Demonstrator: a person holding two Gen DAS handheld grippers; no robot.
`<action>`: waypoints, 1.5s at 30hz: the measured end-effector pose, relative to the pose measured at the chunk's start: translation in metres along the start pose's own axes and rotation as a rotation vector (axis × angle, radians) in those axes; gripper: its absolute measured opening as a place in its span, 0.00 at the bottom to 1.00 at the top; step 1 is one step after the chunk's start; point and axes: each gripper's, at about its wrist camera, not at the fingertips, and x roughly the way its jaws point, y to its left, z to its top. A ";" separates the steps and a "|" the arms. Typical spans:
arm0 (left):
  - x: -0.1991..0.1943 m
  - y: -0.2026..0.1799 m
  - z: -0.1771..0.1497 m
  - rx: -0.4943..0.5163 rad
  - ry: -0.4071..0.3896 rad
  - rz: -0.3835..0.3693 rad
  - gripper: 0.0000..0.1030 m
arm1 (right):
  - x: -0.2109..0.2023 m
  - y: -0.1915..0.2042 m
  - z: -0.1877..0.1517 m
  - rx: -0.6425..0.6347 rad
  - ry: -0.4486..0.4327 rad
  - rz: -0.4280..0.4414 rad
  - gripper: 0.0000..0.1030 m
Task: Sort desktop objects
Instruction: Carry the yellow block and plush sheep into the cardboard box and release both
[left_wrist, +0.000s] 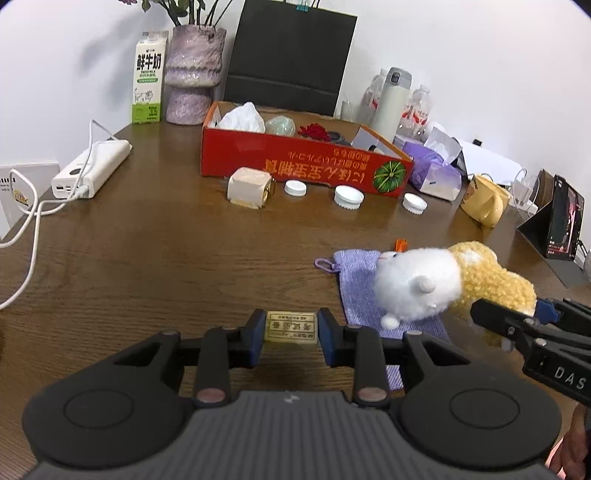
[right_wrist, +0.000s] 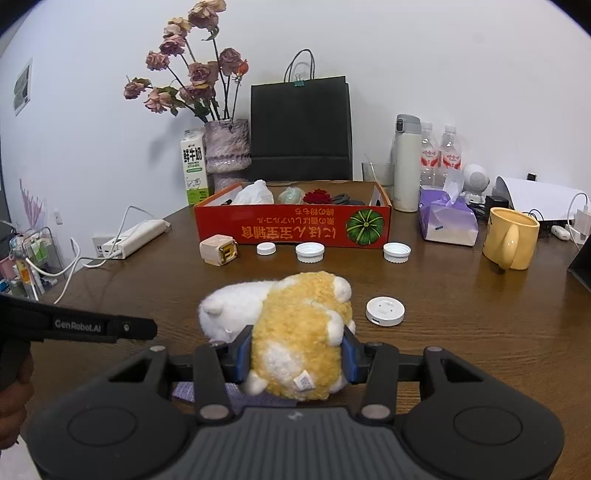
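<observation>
Left gripper (left_wrist: 291, 328) narrowly parted, blue fingers (left_wrist: 255, 332) clamped on either end of a small yellow labelled block (left_wrist: 291, 326), low over the brown wooden surface (left_wrist: 166, 266). Right gripper (right_wrist: 297, 353) part-open, fingers (right_wrist: 242, 352) pressed into both flanks of a yellow-and-white plush toy (right_wrist: 295, 332) lying on a purple cloth (left_wrist: 356, 280). Farther back, near the wall: red cardboard box (right_wrist: 291, 225), three white bottle caps (right_wrist: 309, 252) and a cream cube (right_wrist: 218, 251) along its front. White round disc (right_wrist: 385, 311) just right of the plush.
</observation>
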 end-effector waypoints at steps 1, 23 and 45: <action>-0.001 0.000 0.001 -0.001 -0.004 0.001 0.30 | -0.001 0.000 0.001 0.000 -0.006 -0.002 0.43; 0.184 0.019 0.265 0.009 0.069 0.081 0.30 | 0.237 -0.050 0.220 0.139 0.107 0.075 0.43; 0.157 0.037 0.219 -0.030 0.041 0.127 1.00 | 0.245 -0.047 0.207 0.085 0.219 -0.017 0.74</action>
